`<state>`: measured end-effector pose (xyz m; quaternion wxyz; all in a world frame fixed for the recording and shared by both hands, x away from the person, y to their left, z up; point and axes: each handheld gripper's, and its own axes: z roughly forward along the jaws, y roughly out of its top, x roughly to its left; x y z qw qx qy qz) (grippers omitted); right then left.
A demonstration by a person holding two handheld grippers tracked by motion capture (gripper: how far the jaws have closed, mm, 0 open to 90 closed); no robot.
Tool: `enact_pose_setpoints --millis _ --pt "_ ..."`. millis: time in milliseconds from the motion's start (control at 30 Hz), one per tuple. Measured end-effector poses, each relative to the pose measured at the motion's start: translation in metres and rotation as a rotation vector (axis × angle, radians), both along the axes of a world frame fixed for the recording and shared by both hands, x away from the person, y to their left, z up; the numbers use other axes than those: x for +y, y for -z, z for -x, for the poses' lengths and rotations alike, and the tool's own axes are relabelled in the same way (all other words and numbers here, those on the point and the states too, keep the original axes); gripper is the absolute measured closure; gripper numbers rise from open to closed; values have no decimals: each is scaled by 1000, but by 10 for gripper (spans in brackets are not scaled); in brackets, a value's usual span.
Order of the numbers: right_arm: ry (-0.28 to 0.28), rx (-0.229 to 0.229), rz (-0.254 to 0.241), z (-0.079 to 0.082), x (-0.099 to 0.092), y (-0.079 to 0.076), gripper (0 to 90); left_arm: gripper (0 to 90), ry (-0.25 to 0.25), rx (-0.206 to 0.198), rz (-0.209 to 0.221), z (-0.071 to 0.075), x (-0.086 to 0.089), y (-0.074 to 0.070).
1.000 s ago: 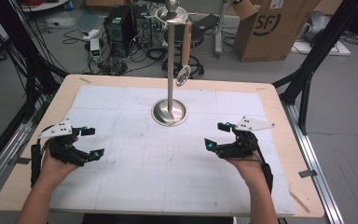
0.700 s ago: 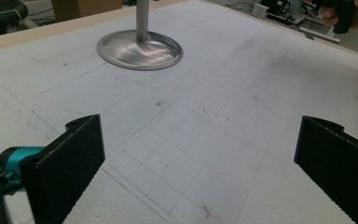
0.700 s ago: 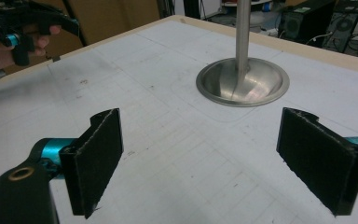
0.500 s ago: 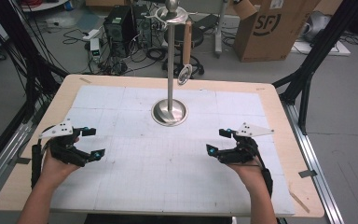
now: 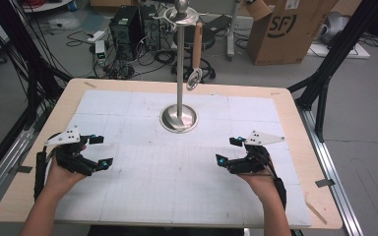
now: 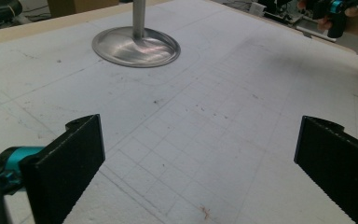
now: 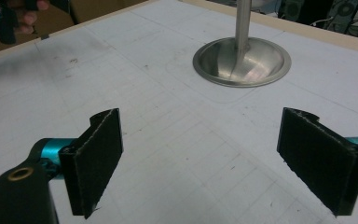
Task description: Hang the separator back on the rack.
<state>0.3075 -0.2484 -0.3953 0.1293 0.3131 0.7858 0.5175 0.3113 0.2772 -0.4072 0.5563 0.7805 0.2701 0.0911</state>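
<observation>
A metal stand rises from a round base (image 5: 178, 119) at the far middle of the white gridded mat (image 5: 177, 187). A wooden-handled utensil (image 5: 196, 46) hangs from a hook at its top. My left gripper (image 5: 103, 151) hovers open over the mat's left side, with nothing between its jaws. My right gripper (image 5: 226, 150) is open and bare on the right side. In the left gripper view, the left gripper (image 6: 200, 158) faces the stand base (image 6: 136, 45) across bare mat. In the right gripper view, the right gripper (image 7: 200, 158) points at the base (image 7: 241, 61).
The wooden table (image 5: 300, 128) borders the mat on all sides. Black frame posts (image 5: 325, 73) stand at the table's far corners. Behind the table are a cardboard box (image 5: 288, 29), a computer (image 5: 125, 27) and loose cables on the floor.
My right gripper has drifted slightly back toward the person. The left gripper and the stand are as before.
</observation>
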Motion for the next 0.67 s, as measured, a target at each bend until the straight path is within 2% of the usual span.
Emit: enact_pose_setpoints --millis 100,667 --pt "3 -9 1 -1 -1 0 131 22 -2 0 4 0 1 -1" --pt "-1 7 6 -2 0 2 131 22 -5 6 1 -1 2 1"
